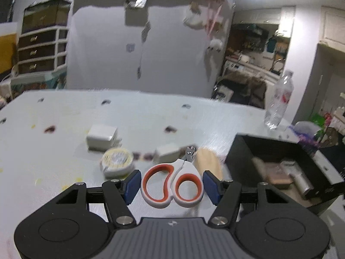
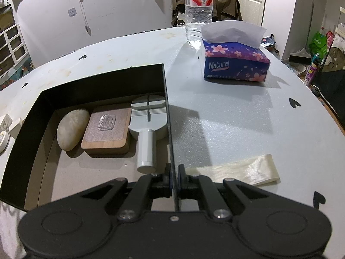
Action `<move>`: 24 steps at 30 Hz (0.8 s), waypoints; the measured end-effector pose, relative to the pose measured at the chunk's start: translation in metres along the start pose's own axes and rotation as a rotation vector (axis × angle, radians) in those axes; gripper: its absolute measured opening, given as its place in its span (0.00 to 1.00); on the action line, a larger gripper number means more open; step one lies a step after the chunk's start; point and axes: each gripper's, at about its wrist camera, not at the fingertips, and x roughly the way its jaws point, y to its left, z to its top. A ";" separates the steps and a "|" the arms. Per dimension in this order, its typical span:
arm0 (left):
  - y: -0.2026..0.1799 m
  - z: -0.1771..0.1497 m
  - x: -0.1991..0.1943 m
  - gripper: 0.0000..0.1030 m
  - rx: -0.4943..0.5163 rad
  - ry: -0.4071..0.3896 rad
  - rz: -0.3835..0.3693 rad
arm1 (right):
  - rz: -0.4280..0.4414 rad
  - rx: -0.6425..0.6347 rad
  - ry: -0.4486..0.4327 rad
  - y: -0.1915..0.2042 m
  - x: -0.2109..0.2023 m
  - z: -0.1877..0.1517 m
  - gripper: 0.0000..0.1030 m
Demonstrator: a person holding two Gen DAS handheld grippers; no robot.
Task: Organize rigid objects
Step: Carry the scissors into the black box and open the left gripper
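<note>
Clippers (image 1: 172, 185) with orange-and-white loop handles sit between the blue pads (image 1: 132, 186) of the left gripper (image 1: 172, 188). The jaws stand wide, each pad just outside a handle loop; the blurred frame does not show whether they touch, so I cannot say it has hold of them. The clippers' long axis runs straight away from that gripper, handles nearest, metal tip pointing off toward the far side of the table (image 1: 64, 151).

The black box (image 2: 165, 86) lies to the left gripper's right, close by. The right gripper (image 2: 174, 180) has its jaws pinched on the box's thin right wall, steadying it. Inside are a stone (image 2: 72, 128), a wooden coaster (image 2: 106, 131) and a grey metal tool (image 2: 146, 129).

Judging by this, the left hand is the nearer to the clippers, and they would need to travel rightward into the box.
</note>
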 end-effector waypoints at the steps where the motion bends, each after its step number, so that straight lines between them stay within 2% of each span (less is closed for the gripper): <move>1: -0.005 0.005 -0.003 0.61 0.011 -0.020 -0.019 | 0.000 0.001 0.000 0.000 0.000 0.000 0.05; 6: -0.038 0.026 -0.003 0.61 0.075 -0.054 -0.167 | 0.000 -0.001 0.000 0.000 0.000 0.000 0.05; 11: -0.086 0.029 0.017 0.61 0.207 0.018 -0.330 | 0.000 -0.002 0.002 0.000 0.000 0.000 0.05; 13: -0.103 0.028 0.027 0.61 0.257 0.062 -0.371 | -0.001 -0.003 0.002 0.000 0.000 0.000 0.05; 21: -0.148 0.010 0.069 0.61 0.392 0.242 -0.478 | -0.001 -0.002 0.002 0.000 0.000 0.000 0.05; 24: -0.159 0.006 0.081 0.61 0.419 0.282 -0.483 | 0.000 -0.001 0.002 0.000 0.000 0.000 0.05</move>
